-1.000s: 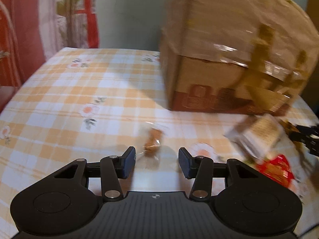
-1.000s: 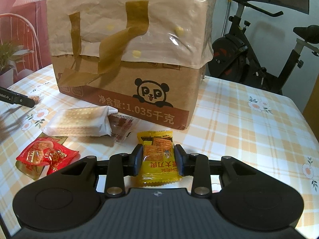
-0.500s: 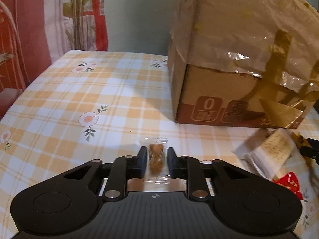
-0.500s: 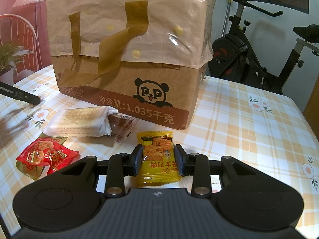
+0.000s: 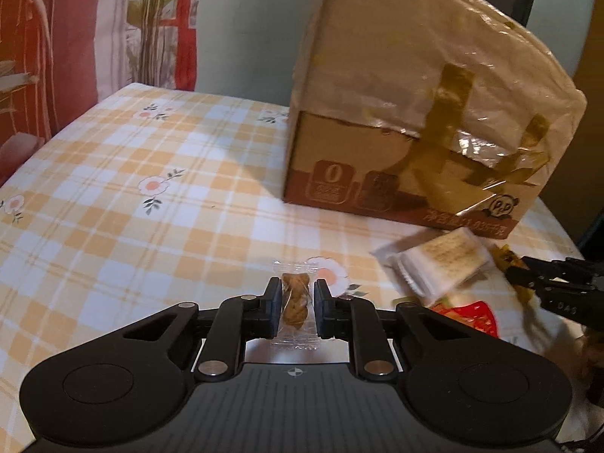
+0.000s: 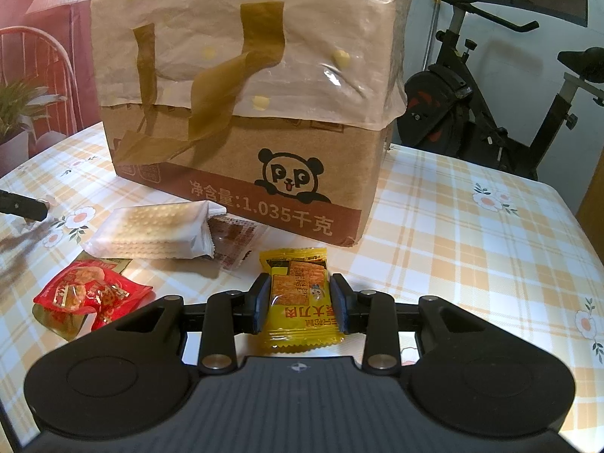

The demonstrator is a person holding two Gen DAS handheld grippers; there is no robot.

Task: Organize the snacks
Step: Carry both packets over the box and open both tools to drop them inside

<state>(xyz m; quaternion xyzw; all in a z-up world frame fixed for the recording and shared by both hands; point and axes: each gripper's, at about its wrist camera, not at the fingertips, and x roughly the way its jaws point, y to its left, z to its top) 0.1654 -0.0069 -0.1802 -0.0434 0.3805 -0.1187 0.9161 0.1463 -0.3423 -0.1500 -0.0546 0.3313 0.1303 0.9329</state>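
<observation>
Your left gripper [image 5: 296, 304] had its jaws clamped on a clear-wrapped brown snack [image 5: 295, 302]; your right gripper [image 6: 300, 304] pinched a yellow packet [image 6: 300, 302]. At ten o'clock of the right lay a red packet [image 6: 88, 294], then crackers [image 6: 158, 232]. The cardboard box [image 6: 241, 113] stood beyond at twelve.

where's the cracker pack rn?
The cracker pack lies on the checked tablecloth in front of the panda carton, left of the right tongs in the right wrist view, just behind the red snack pack.
</observation>
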